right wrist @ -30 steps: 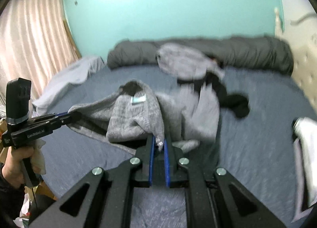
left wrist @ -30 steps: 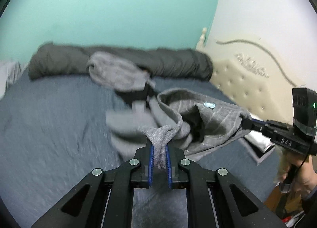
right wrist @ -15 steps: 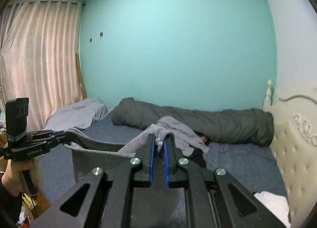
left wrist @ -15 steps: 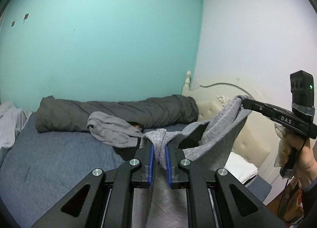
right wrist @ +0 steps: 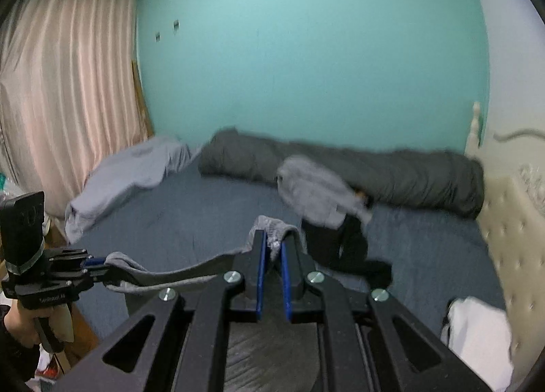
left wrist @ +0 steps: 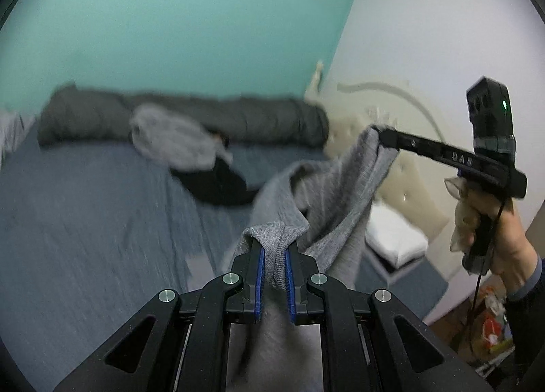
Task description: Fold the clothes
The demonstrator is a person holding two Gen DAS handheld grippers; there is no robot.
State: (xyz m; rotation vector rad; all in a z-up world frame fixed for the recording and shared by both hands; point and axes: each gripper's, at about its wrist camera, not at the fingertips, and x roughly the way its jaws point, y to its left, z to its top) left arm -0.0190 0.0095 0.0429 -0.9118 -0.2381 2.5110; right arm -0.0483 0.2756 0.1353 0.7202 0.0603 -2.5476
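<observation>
Sweater (left wrist: 333, 194) stretched sideways between both hand-held grippers.

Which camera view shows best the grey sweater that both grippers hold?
The left wrist view: the grey sweater hangs wide between the left gripper and the right gripper. The right wrist view shows only a thin strip and a pinched bunch.

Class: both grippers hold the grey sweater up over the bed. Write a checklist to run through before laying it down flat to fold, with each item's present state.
1. Left gripper shut on sweater: ok.
2. Right gripper shut on sweater: ok.
3. Sweater spread flat between grippers: not ok, it sags and bunches.
4. Bed near the grippers bare: ok.
5. Other clothes far from the landing spot: cannot tell.
</observation>
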